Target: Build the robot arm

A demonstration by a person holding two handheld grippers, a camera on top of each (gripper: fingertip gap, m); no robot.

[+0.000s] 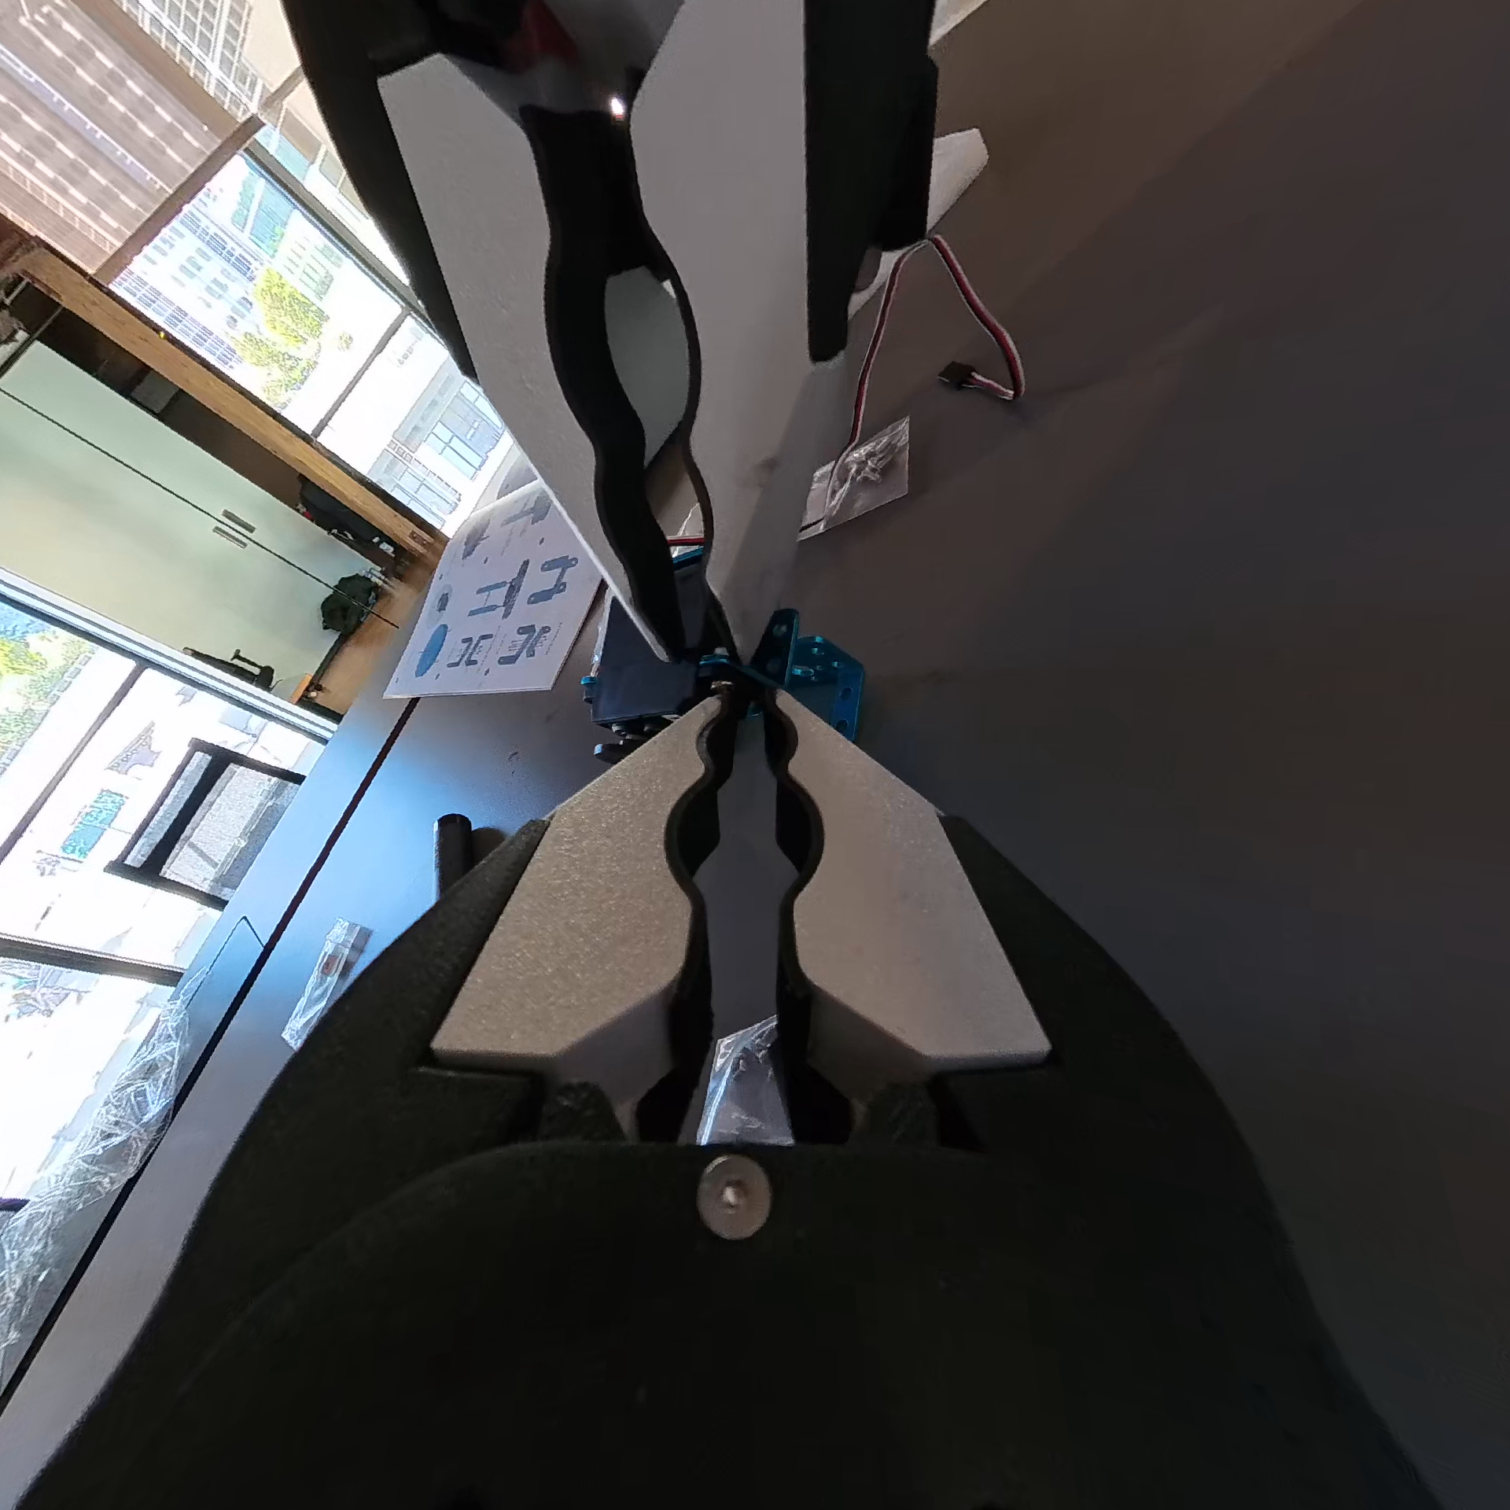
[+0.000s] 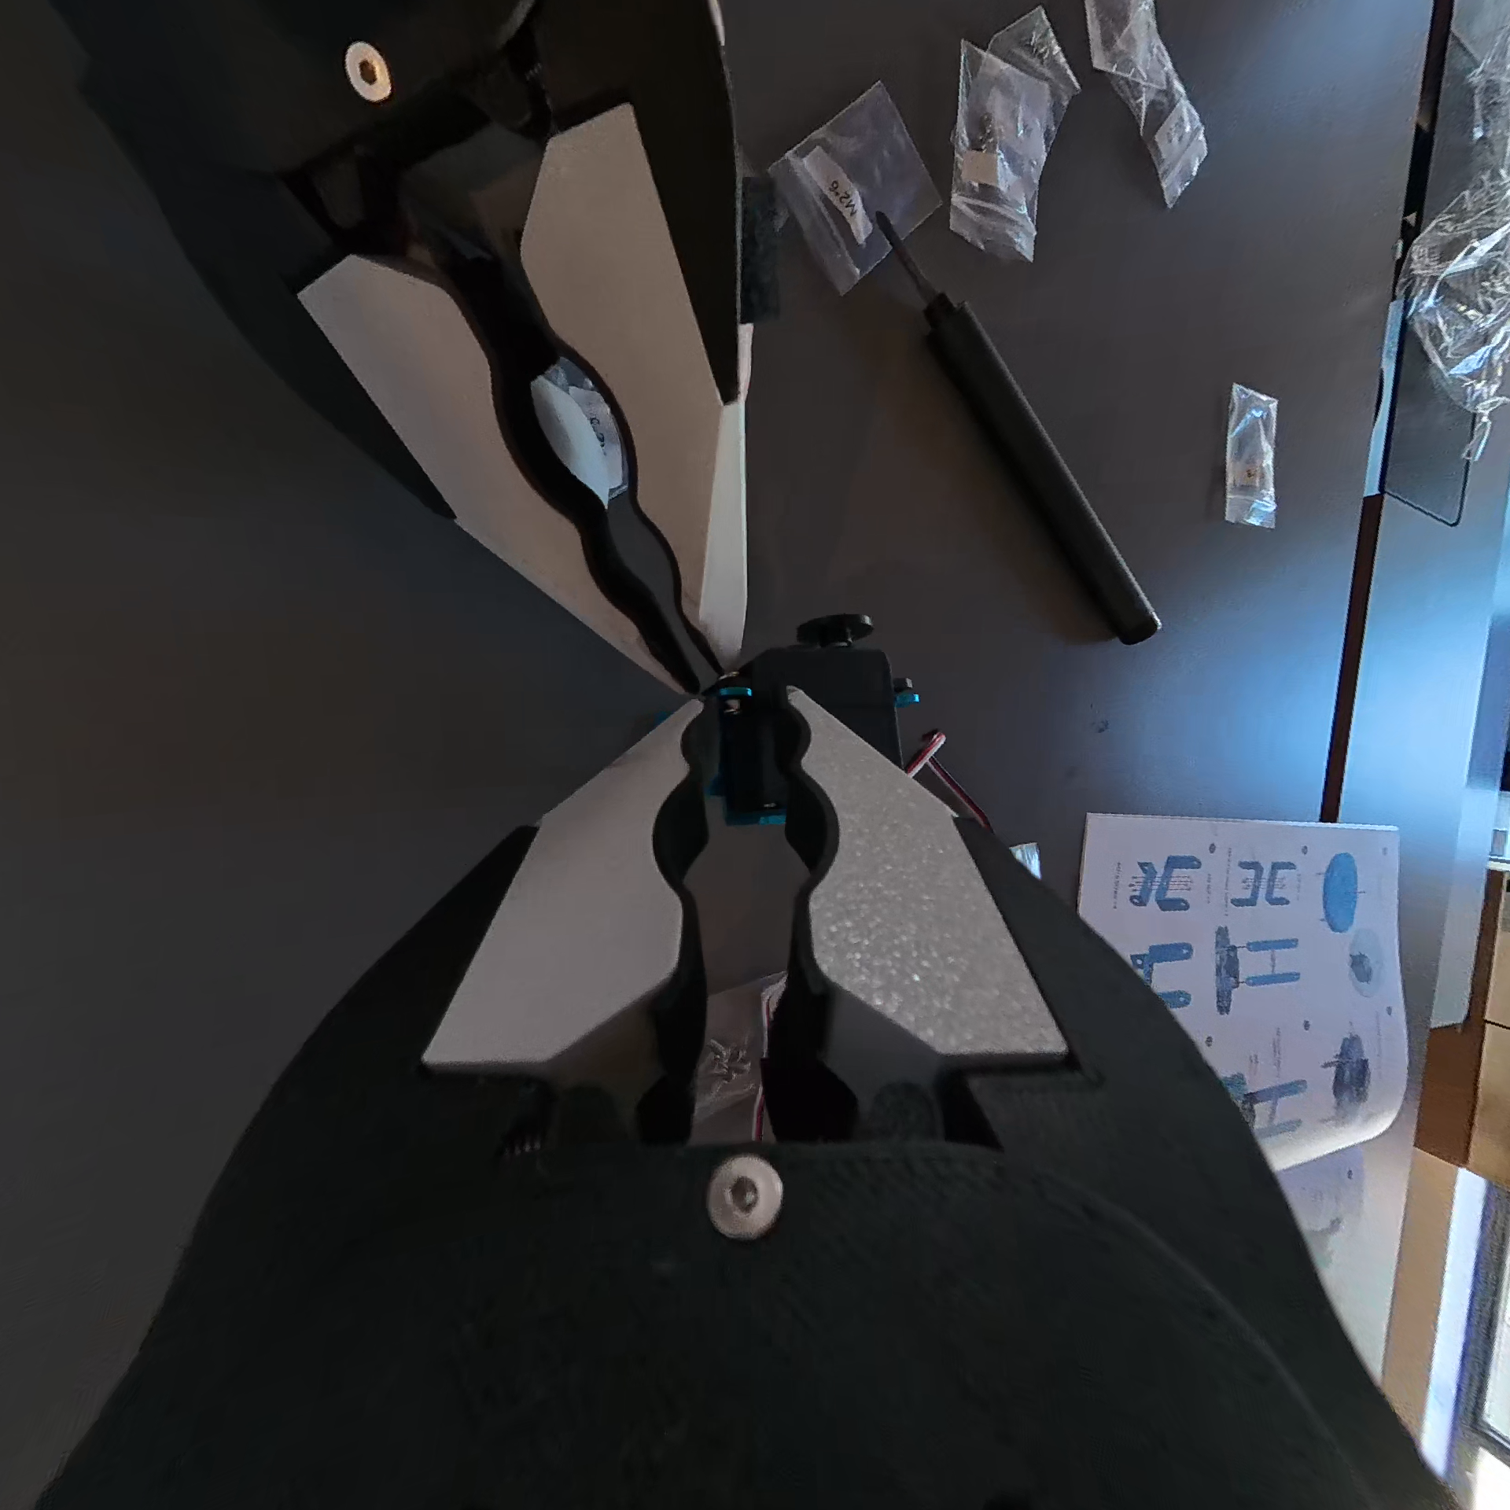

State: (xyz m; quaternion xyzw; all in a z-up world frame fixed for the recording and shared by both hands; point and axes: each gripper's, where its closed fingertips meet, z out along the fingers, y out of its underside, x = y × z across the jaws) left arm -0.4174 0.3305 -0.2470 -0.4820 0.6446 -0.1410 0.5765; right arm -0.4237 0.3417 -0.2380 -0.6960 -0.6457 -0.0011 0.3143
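Note:
A black servo [image 1: 637, 678] sits in a blue metal bracket [image 1: 817, 670] just above the dark table [image 1: 1185, 817]. My right gripper [image 2: 743, 711] is shut on the servo [image 2: 825, 686] and its bracket [image 2: 748, 809]. In the left wrist view it comes in from the top [image 1: 682, 654]. My left gripper [image 1: 745, 704] meets it tip to tip, its jaws pinched on what looks like a small screw [image 1: 722, 686] at the bracket's flange. It enters the right wrist view from the upper left [image 2: 701, 685].
A black screwdriver [image 2: 1038, 457] lies on the table past the servo. Several clear bags of small parts [image 2: 858, 180] lie beyond it. A printed instruction sheet [image 2: 1242, 964] lies near the table edge. A red, white and black cable [image 1: 980, 327] trails from the servo. Left and right tips are no more than a few centimetres apart.

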